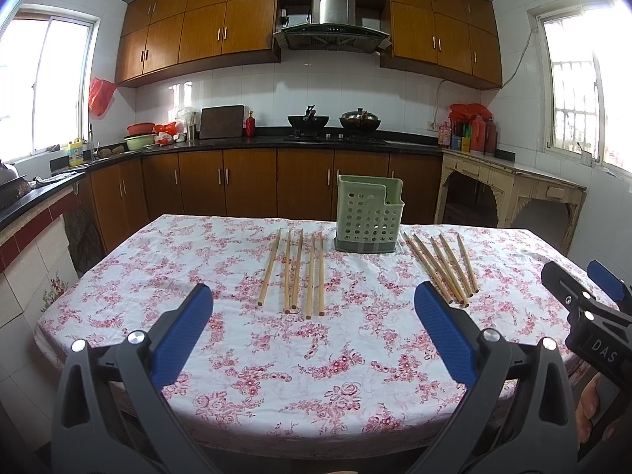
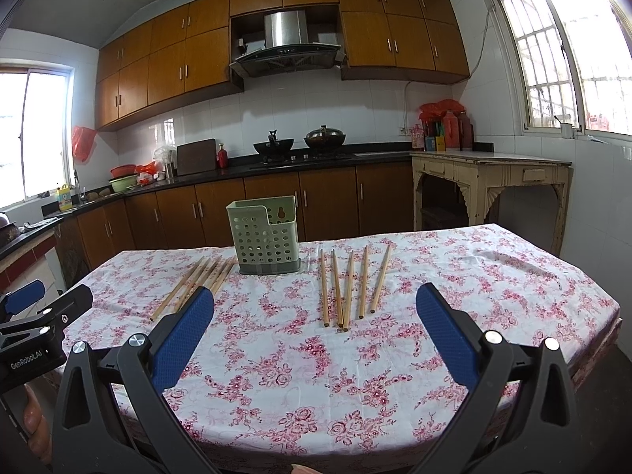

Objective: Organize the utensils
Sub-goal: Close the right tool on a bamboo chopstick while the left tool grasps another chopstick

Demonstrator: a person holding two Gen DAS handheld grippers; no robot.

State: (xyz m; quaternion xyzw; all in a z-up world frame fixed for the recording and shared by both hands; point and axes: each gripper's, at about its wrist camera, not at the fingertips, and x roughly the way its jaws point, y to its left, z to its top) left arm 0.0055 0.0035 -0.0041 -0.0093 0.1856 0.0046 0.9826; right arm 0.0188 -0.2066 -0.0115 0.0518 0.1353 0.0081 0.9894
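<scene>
Wide open and empty, the jaws of our left gripper [image 1: 312, 335] hang over the near edge of the table [image 1: 118, 296] in the left wrist view, facing one row of chopsticks [image 1: 294, 272] left of the green holder [image 1: 367, 217] at the far edge. From the right wrist view, our right gripper [image 2: 316, 335] is equally wide and empty, before the other chopsticks [image 2: 347, 288]. Lying close together, two sticks could get pinched at once, or roll away.

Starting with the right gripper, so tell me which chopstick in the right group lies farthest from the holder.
The rightmost chopstick of the right group: it sits on that group's outer edge, with the other four between it and the holder.
</scene>
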